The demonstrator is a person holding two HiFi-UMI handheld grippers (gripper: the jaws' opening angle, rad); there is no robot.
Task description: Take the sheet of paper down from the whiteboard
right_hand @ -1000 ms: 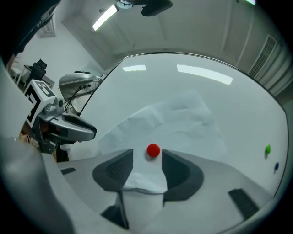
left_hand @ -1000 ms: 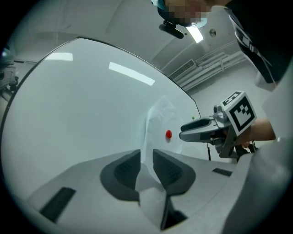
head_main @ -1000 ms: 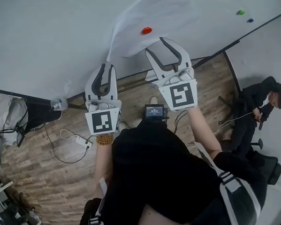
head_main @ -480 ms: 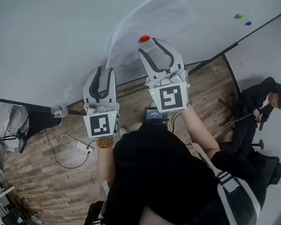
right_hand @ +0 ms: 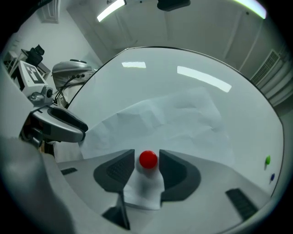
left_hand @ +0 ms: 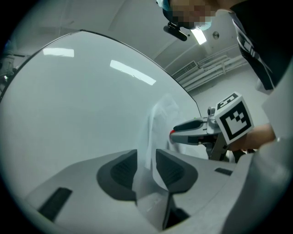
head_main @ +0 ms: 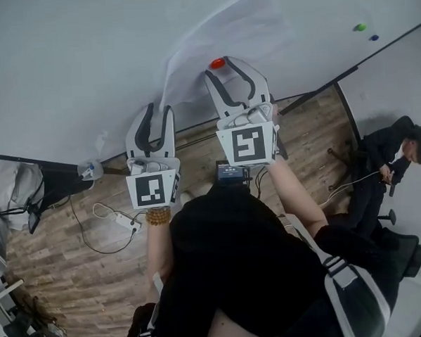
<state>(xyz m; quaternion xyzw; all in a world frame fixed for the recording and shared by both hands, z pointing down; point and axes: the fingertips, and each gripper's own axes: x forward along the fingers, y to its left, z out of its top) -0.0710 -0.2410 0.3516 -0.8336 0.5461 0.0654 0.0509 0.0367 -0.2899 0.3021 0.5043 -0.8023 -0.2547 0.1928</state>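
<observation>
Right gripper (head_main: pixel 228 68) closing round the magnet (right_hand: pixel 148 159), not yet touching.
I'd pinch squarely, then pull (left gripper (left_hand: pixel 146 157), just opened, straddles the paper (right_hand: pixel 174 119)).

Office/lab rm: whiteboard (head_main: pixel 64 66), power strip (head_main: pixel 125 219) (wood floor (head_main: pixel 61 278)).

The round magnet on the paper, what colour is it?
Red magnet; best in the right gripper view.

The round magnet (right_hand: pixel 148 159) sits between the jaws of the right gripper (head_main: pixel 228 69), which have just been closing. It lies on the sheet of paper (right_hand: pixel 178 114) that spreads ahead of them over the whiteboard (right_hand: pixel 151 68). One corner of the sheet runs between the jaws of the left gripper (head_main: pixel 158 109), which have just been opening, and the right gripper stands to their right.
</observation>
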